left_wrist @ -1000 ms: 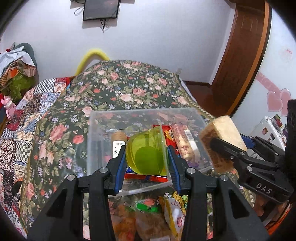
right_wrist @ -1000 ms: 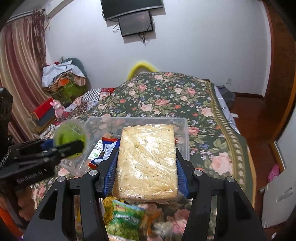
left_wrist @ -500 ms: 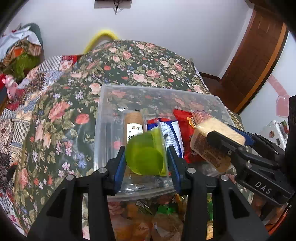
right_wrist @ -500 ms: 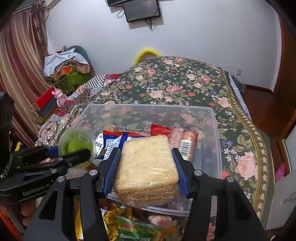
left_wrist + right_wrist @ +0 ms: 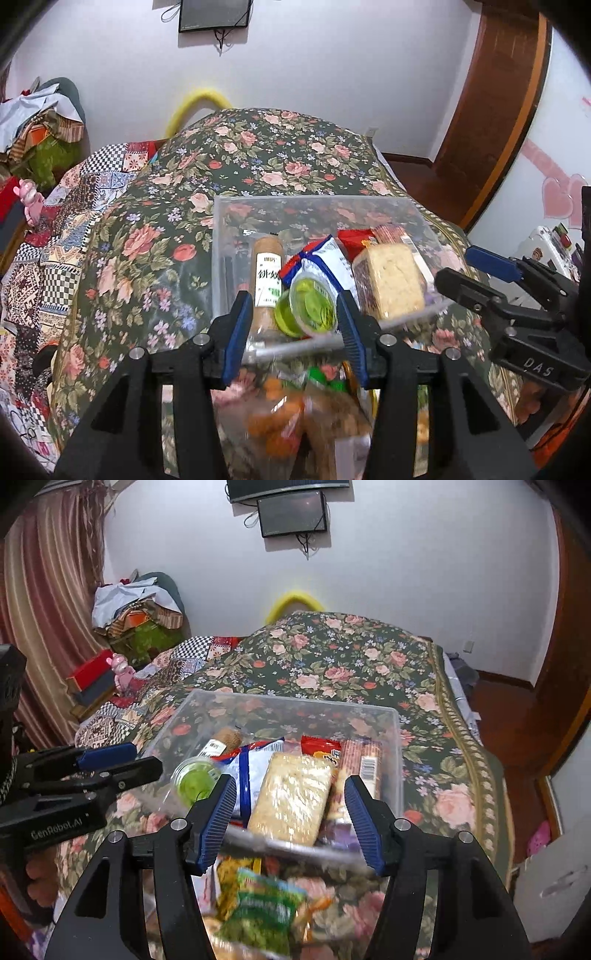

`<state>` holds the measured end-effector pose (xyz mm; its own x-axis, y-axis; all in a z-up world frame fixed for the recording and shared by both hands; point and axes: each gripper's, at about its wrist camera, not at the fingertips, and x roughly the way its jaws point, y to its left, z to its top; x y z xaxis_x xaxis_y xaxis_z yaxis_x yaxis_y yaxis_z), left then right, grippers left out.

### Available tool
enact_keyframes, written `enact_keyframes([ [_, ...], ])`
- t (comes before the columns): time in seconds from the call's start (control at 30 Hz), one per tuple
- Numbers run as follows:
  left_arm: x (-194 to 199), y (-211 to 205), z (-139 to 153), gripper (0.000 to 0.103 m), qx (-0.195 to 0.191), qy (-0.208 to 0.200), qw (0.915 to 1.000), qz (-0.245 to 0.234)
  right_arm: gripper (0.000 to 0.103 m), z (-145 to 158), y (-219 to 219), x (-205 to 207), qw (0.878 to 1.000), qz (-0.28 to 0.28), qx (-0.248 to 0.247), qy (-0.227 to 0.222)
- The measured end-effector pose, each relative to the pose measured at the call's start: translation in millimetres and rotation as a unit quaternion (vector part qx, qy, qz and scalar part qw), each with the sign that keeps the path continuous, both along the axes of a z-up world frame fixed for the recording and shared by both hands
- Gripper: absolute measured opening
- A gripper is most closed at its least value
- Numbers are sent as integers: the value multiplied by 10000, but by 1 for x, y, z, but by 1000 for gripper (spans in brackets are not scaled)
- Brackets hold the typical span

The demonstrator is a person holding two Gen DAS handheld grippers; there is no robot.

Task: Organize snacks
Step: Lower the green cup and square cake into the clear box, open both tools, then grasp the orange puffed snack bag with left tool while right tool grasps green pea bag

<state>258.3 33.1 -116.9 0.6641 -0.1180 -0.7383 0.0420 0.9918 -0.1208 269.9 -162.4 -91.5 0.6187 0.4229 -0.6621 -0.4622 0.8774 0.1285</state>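
A clear plastic bin [image 5: 221, 236] [image 5: 397, 746] sits on the floral bedspread and holds several snacks. The green jelly cup [image 5: 308, 308] [image 5: 194, 779] lies in the bin's near end, free of my left gripper [image 5: 293, 332], which is open just behind it. The wrapped tan cake [image 5: 391, 280] [image 5: 291, 797] lies in the bin beside a blue-white packet [image 5: 325, 258]. My right gripper [image 5: 291, 819] is open, its pads apart on either side of the cake. A brown biscuit roll [image 5: 267, 273] lies at the bin's left.
Loose snack bags [image 5: 303, 417] [image 5: 266, 908] lie on the bed in front of the bin. The floral bedspread [image 5: 277, 158] stretches beyond. A patchwork quilt [image 5: 55, 240] lies to the left. A wooden door [image 5: 491, 110] stands at the right.
Both grippers have opened. The green cup and the wrapped cake have dropped out of them into the bin, and both grippers have pulled back a little.
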Motion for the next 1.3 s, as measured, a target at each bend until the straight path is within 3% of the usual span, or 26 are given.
enact_keyframes([
  [0.2, -33, 3, 3, 52, -27, 5, 10000, -31, 64, 0, -12, -27, 10000, -9, -64, 26],
  [0.43, -59, 12, -20, 54, 74, 264, 9996, 21, 65, -16, -23, -52, 9996, -30, -110, 268],
  [0.7, -59, 28, -66, 55, 6, 772, 9967, 251, 68, -44, -23, -59, 9982, -48, -93, 594],
  [0.83, -57, 27, -74, 68, -70, 690, 9973, 223, 68, -55, -19, -57, 9974, -53, -121, 712],
  [0.97, -48, 21, -82, 71, -63, 708, 9974, 142, 68, -63, -14, -50, 9965, -32, -118, 831],
  [1.3, -32, 27, -97, 74, -584, 868, 9944, 155, 67, -81, -1, -35, 9950, -13, -166, 980],
])
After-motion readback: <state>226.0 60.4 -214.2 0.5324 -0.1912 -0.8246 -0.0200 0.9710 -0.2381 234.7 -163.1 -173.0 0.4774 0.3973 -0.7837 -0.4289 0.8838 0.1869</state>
